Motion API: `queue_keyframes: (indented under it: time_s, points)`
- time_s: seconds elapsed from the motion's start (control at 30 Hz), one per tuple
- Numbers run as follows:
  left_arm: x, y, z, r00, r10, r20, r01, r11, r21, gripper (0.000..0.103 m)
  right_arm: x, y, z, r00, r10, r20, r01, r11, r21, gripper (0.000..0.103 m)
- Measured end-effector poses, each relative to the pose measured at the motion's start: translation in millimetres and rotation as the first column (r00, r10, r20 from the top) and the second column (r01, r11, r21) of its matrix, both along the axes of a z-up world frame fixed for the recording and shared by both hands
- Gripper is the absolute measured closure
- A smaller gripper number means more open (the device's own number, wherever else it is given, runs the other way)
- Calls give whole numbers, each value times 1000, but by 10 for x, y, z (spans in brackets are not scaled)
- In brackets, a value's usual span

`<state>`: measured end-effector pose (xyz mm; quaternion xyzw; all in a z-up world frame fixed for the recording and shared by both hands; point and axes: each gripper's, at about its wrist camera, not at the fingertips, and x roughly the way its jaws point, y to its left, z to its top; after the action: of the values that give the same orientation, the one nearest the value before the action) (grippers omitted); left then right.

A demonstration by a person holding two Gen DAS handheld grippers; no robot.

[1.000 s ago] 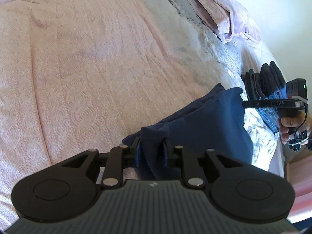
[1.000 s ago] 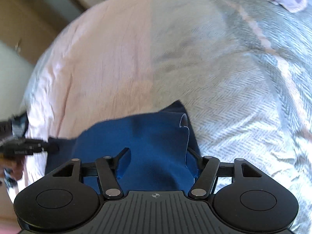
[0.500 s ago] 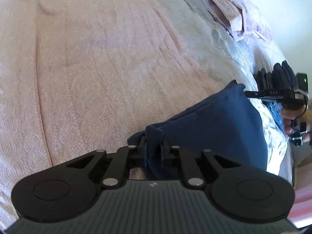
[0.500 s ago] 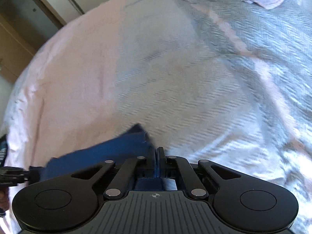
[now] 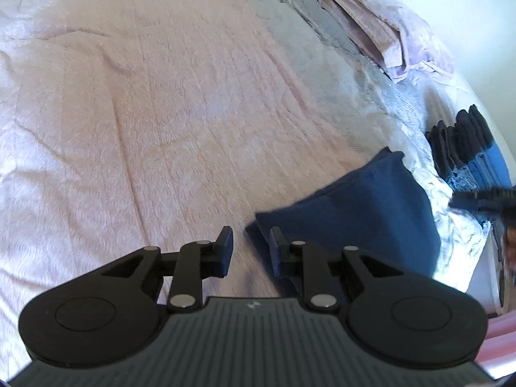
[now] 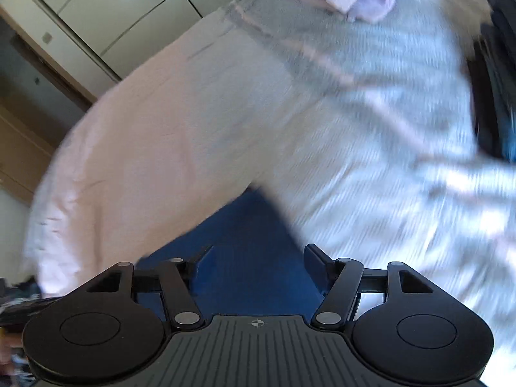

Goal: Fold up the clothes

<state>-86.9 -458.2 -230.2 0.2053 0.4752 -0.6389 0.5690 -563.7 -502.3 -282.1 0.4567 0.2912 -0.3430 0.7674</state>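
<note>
A folded navy blue garment (image 5: pixel 361 213) lies flat on the pink bedspread (image 5: pixel 161 113), in the lower right of the left wrist view. My left gripper (image 5: pixel 250 245) is open at the garment's near left corner, with nothing between its fingers. In the right wrist view the same garment (image 6: pixel 238 242) lies under and between the fingers of my right gripper (image 6: pixel 258 258), which is open. That view is blurred by motion. The right gripper also shows as a dark blur at the right edge of the left wrist view (image 5: pixel 483 198).
A stack of folded dark and denim clothes (image 5: pixel 464 148) stands at the bed's right side. Pink pillows (image 5: pixel 380 29) and a grey blanket (image 5: pixel 322 29) lie at the head. Wardrobe doors (image 6: pixel 106 9) stand beyond the bed.
Both grippers have opened and let go of the navy garment, which now lies flat on the bed. The right gripper is swinging, blurring its view.
</note>
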Motion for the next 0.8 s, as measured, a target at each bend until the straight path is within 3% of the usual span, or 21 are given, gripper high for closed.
queue_keyframes:
  time_s: [0.13, 0.27, 0.37, 0.5, 0.53, 0.8]
  points:
    - [-72, 170, 14, 1000, 2, -15, -2, 1000, 19, 78, 15, 574, -153, 995, -15, 102, -1, 988, 155, 39]
    - [-116, 221, 46, 1000, -10, -22, 11, 999, 48, 66, 115, 1162, -422, 980, -64, 191, -1, 946, 323, 39]
    - [-136, 128, 43, 992, -127, 5, 126, 991, 43, 60, 249, 1516, -576, 968, -105, 229, 5, 918, 397, 39]
    - [-74, -144, -106, 969, -247, -7, 247, 966, 78, 60, 462, 1761, -756, 954, -179, 240, 64, 904, 423, 36]
    - [-35, -222, -173, 964, -262, -50, 266, 960, 90, 60, 491, 1788, -798, 945, -217, 243, 97, 900, 426, 35]
    - [197, -614, -537, 942, -301, -150, 318, 942, 103, 58, 716, 1992, -1140, 840, -457, 291, 299, 839, 454, 27]
